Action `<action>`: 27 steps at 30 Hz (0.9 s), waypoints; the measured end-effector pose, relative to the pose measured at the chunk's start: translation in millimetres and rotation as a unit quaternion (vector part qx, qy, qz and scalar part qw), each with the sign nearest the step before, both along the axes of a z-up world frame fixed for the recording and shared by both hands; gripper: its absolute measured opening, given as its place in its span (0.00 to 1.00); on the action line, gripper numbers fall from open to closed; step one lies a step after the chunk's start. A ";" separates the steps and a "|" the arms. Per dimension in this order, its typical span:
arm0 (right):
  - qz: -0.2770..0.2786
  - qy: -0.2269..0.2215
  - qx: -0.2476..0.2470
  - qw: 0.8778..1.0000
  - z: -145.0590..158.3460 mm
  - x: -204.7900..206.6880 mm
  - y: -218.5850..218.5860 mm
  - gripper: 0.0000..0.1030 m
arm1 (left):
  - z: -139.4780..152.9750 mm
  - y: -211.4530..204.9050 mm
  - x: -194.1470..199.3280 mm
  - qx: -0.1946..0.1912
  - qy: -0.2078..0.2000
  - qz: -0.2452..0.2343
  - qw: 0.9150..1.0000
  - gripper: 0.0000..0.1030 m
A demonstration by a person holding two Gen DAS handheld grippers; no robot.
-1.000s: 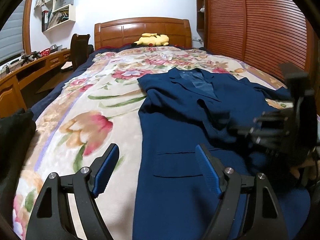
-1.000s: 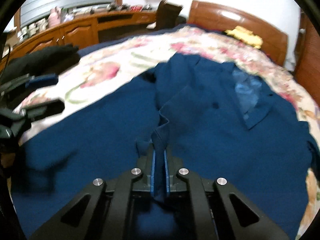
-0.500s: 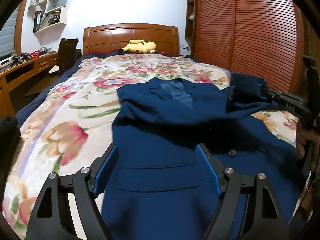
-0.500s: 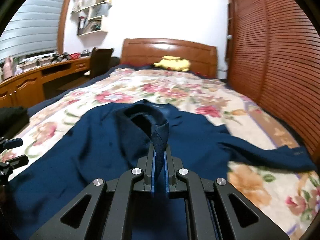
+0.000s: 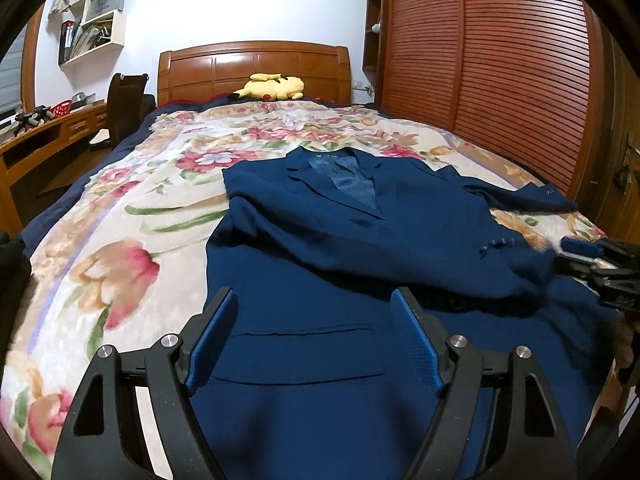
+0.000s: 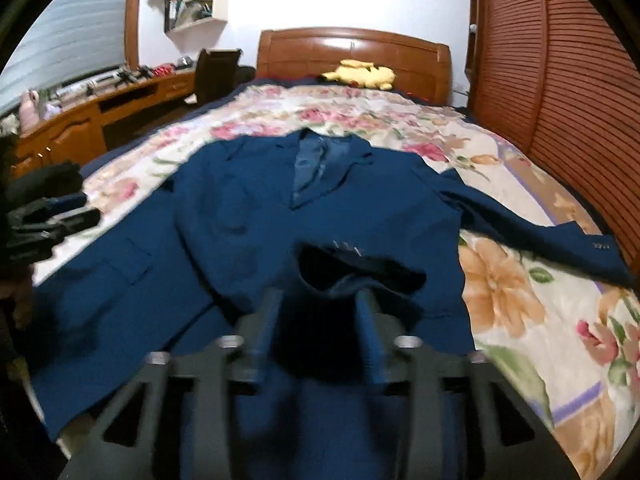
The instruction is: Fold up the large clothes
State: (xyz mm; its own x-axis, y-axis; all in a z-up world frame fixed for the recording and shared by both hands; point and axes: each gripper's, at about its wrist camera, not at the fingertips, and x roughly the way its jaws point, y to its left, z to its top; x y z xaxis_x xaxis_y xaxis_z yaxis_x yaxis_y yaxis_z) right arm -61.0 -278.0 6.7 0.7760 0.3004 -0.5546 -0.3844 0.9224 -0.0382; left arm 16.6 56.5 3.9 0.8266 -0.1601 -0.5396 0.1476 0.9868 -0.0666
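Note:
A navy blue suit jacket (image 5: 320,248) lies face up on the flowered bedspread (image 5: 120,240), collar toward the headboard. One sleeve lies folded across its chest, cuff (image 6: 352,256) to the right; the other sleeve (image 6: 540,224) stretches out to the right. My left gripper (image 5: 314,336) is open and empty over the jacket's lower left pocket. My right gripper (image 6: 318,312) is open just before the folded sleeve's cuff; it also shows in the left wrist view (image 5: 592,260) at the right edge. The jacket (image 6: 280,220) fills the right wrist view.
A yellow plush toy (image 5: 272,88) lies by the wooden headboard (image 5: 252,68). A slatted wooden wardrobe (image 5: 500,80) runs along the bed's right side. A desk (image 6: 100,120) and chair (image 5: 124,108) stand to the left. Dark cloth (image 6: 44,180) lies at the bed's left edge.
My right gripper carried the sleeve across the jacket's chest, then opened and let it go; the sleeve now lies flat. My left gripper stayed open near the lower left pocket.

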 end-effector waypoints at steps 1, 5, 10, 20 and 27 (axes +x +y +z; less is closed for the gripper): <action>-0.001 -0.006 0.001 1.000 4.2 -3.3 -1.8 0.54 | -0.2 0.0 0.2 0.000 0.000 0.001 1.000 0.77; 0.000 -0.027 0.003 1.000 17.8 -17.1 -21.5 0.55 | -1.7 0.1 0.9 0.000 0.001 0.002 1.000 0.77; -0.027 -0.026 -0.041 0.998 4.6 4.1 -24.5 0.55 | -5.6 0.3 2.5 0.001 0.008 0.003 1.000 0.77; -0.034 0.102 -0.058 0.992 -52.1 92.4 -33.1 0.55 | -12.1 0.6 3.6 0.003 0.020 0.003 1.000 0.77; 0.010 0.140 -0.024 0.990 -56.3 120.6 -35.5 0.24 | -14.0 -0.3 3.3 0.002 0.024 0.002 1.000 0.77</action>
